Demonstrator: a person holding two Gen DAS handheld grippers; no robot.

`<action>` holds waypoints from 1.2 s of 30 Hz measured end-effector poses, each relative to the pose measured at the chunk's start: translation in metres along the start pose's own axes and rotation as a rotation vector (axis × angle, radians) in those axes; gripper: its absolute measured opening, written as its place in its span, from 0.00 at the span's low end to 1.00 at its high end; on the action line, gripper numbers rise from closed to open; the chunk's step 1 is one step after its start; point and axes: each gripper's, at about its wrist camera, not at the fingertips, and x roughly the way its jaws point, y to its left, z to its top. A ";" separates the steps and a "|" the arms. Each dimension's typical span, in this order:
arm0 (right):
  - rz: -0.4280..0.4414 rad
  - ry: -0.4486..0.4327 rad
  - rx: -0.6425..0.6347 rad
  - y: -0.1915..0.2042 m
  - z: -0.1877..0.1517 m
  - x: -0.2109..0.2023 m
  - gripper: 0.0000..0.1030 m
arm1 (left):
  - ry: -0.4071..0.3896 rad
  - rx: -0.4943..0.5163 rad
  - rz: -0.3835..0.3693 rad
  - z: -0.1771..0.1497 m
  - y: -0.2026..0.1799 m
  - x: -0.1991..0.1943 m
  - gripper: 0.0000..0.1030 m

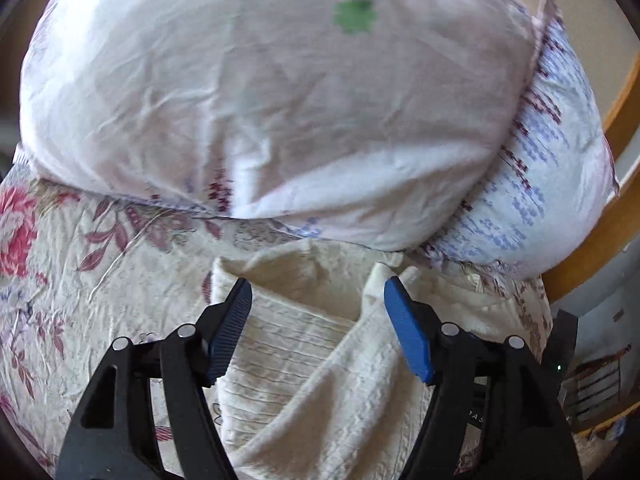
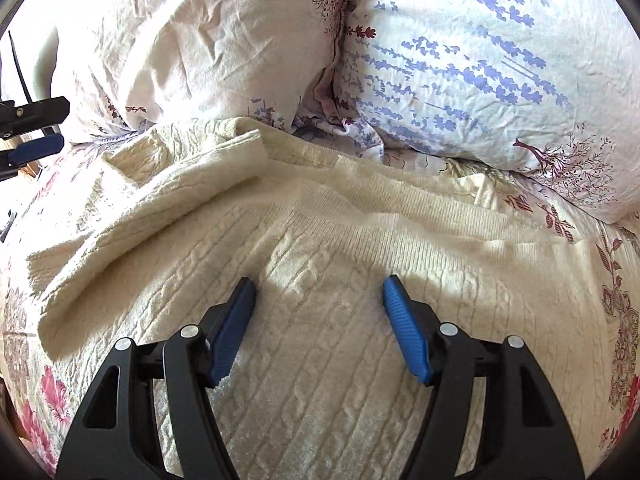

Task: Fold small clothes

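A cream cable-knit sweater point(image 2: 320, 264) lies spread on a floral bedspread, one sleeve point(image 2: 168, 188) folded across its upper left. My right gripper point(image 2: 319, 292) is open and empty, low over the sweater's body below the ribbed band. My left gripper point(image 1: 318, 292) is open and empty over the sweater's sleeve point(image 1: 304, 344) near the pillows. The left gripper also shows at the left edge of the right wrist view point(image 2: 34, 136).
Two pillows lie beyond the sweater: a pale one point(image 2: 208, 40) on the left and a lavender-print one point(image 2: 480, 60) on the right. The floral bedspread point(image 1: 80, 272) surrounds the sweater. A wooden bed frame point(image 1: 600, 232) curves at the right.
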 end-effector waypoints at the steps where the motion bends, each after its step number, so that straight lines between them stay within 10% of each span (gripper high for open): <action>1: 0.003 0.001 0.000 0.000 0.000 0.000 0.66 | 0.012 -0.064 -0.015 0.001 0.016 -0.002 0.64; 4: 0.004 -0.002 -0.001 -0.001 0.000 0.001 0.66 | 0.043 -0.045 -0.131 -0.004 0.018 -0.007 0.54; 7: 0.003 -0.002 -0.002 -0.004 0.000 0.002 0.66 | 0.084 0.232 -0.042 -0.013 -0.030 0.006 0.53; 13: 0.010 0.003 -0.003 0.001 -0.002 0.002 0.66 | 0.273 0.329 -0.064 -0.026 -0.060 0.067 0.42; 15: 0.011 0.002 -0.002 0.001 -0.002 0.002 0.66 | 0.313 0.324 -0.080 -0.030 -0.059 0.077 0.05; 24: 0.010 -0.003 -0.001 0.001 -0.003 0.002 0.66 | 0.061 0.066 0.022 -0.013 0.013 0.022 0.04; 28: 0.010 -0.004 -0.001 0.001 -0.003 0.003 0.67 | 0.092 -0.023 0.116 -0.028 0.048 0.021 0.04; 29: 0.010 -0.003 0.000 0.001 -0.003 0.003 0.67 | 0.095 -0.033 0.145 -0.030 0.054 0.019 0.08; 32: 0.013 -0.002 0.001 0.001 -0.003 0.003 0.67 | 0.049 -0.144 0.133 -0.030 0.073 0.008 0.70; 36: 0.012 -0.002 0.000 0.000 -0.003 0.003 0.67 | 0.080 -0.149 0.049 -0.018 0.076 0.012 0.75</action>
